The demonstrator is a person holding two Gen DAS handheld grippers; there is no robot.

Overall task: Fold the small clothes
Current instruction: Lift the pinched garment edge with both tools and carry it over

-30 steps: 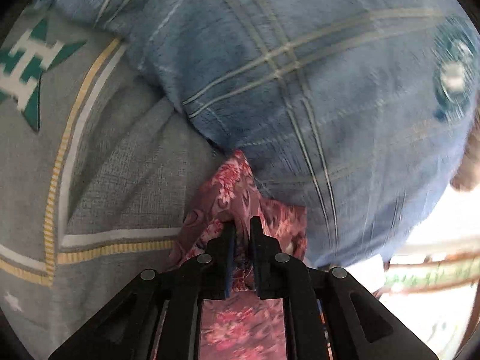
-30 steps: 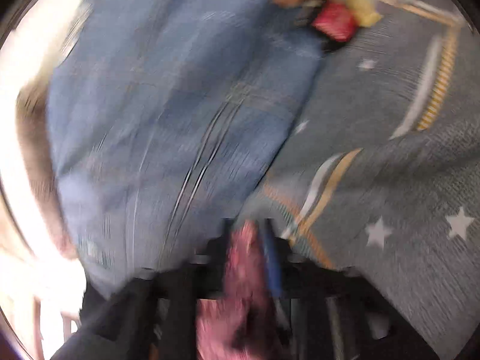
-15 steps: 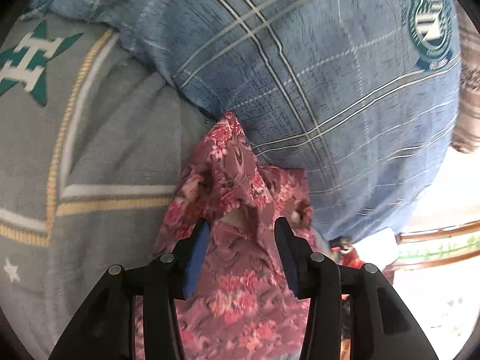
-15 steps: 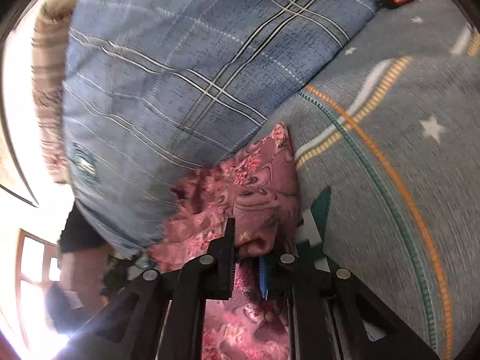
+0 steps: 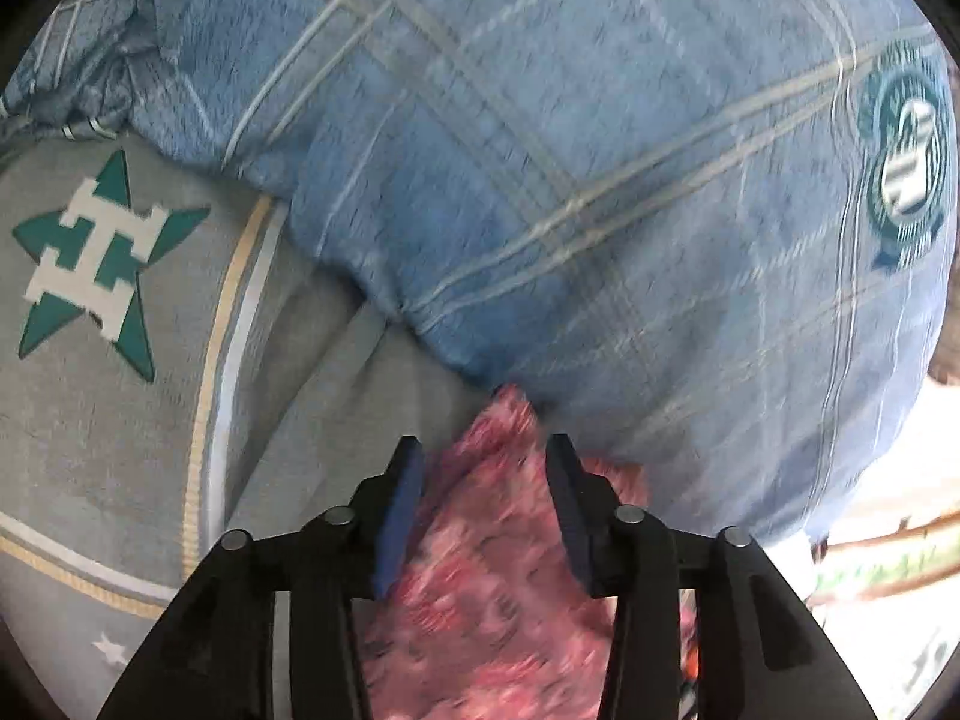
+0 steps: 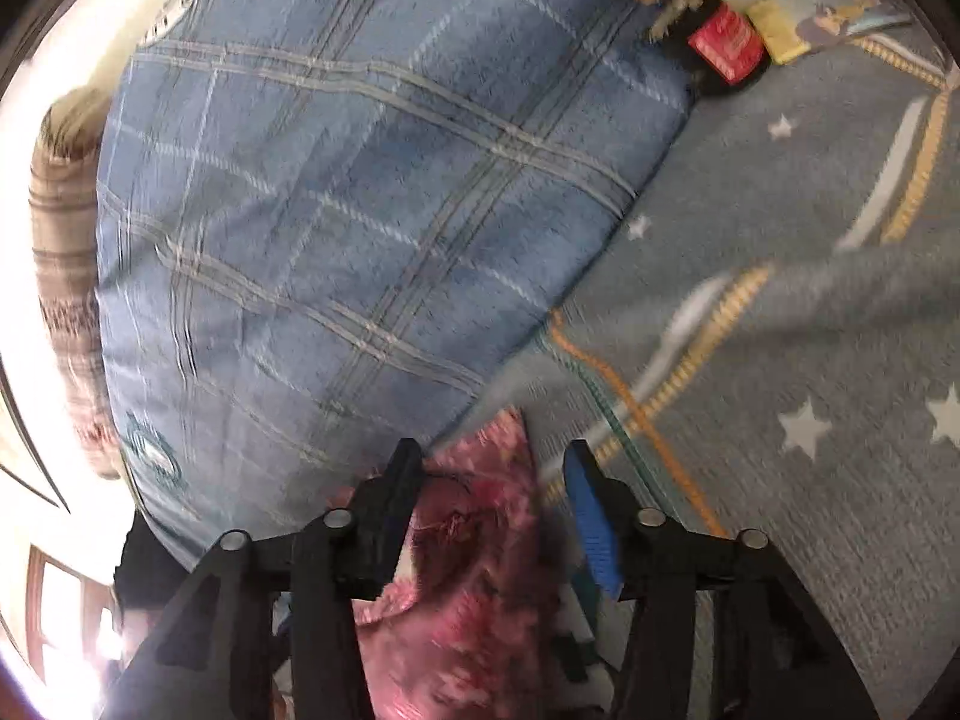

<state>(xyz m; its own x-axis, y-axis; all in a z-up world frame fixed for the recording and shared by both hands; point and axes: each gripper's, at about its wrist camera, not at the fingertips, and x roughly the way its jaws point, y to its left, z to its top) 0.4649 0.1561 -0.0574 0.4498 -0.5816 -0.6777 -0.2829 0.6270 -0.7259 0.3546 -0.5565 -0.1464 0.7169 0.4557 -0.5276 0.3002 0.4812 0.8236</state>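
Observation:
A small red floral garment (image 5: 498, 552) lies on the grey bedspread (image 5: 120, 450) against a big blue plaid pillow (image 5: 570, 180). My left gripper (image 5: 483, 468) is open, its jaws spread on either side of the garment's pointed tip without pinching it. The same garment shows in the right wrist view (image 6: 474, 540). My right gripper (image 6: 492, 474) is open too, with the cloth lying between and below its fingers. The lower part of the garment is hidden behind both grippers.
The plaid pillow (image 6: 360, 210) fills the space just beyond the garment. The bedspread (image 6: 780, 360) has stripes and stars, with a green star emblem (image 5: 96, 258) at left. A red packet (image 6: 726, 42) and other small items lie at the far top right.
My left gripper let go of the garment about a second ago and stays open. My right gripper has now opened and released the cloth. Both have drawn back; the garment sits lower in view.

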